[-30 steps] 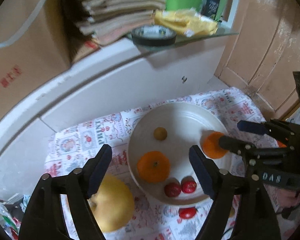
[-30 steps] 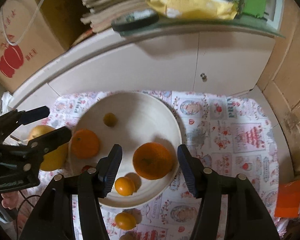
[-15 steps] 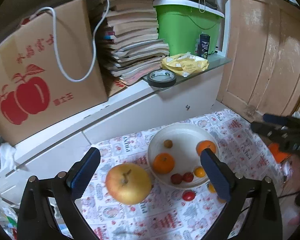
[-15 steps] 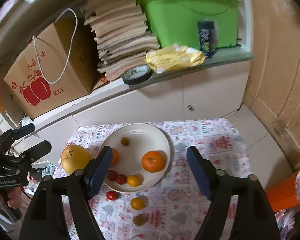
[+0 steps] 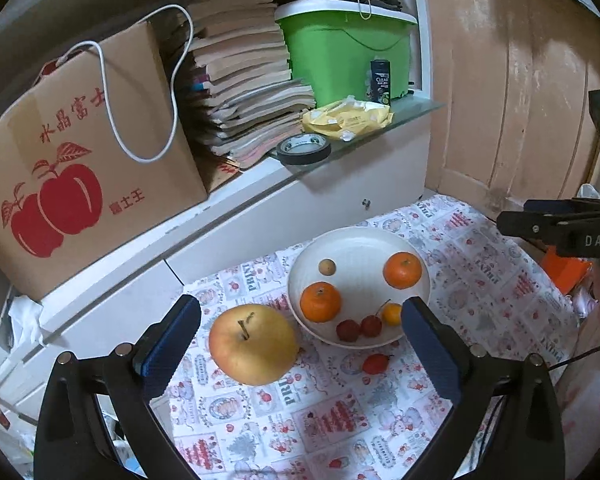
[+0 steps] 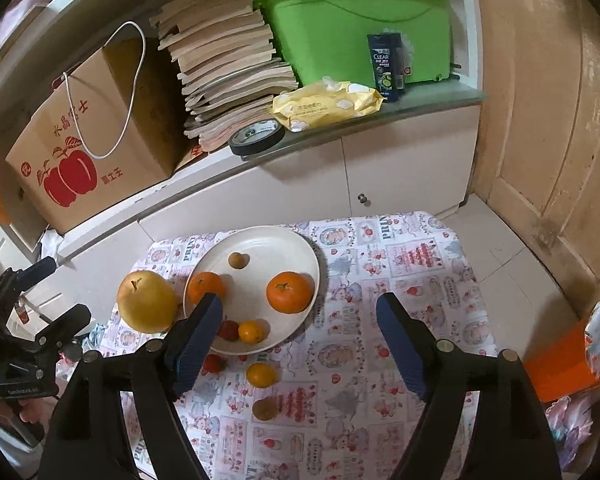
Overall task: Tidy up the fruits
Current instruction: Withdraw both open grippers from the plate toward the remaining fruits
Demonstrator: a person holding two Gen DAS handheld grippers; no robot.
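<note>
The left gripper (image 5: 300,344) is held raised with its jaws spread wide and nothing gripped between the blue pads (image 5: 171,344). The right gripper (image 6: 300,336) is likewise held raised, jaws wide apart and empty. Each gripper is seen at the edge of the other's view.

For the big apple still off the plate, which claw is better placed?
Left, probably. The open left claw frames the apple just beyond its pads. The right claw, also open, faces the plate, with the apple off to its left side.
</note>
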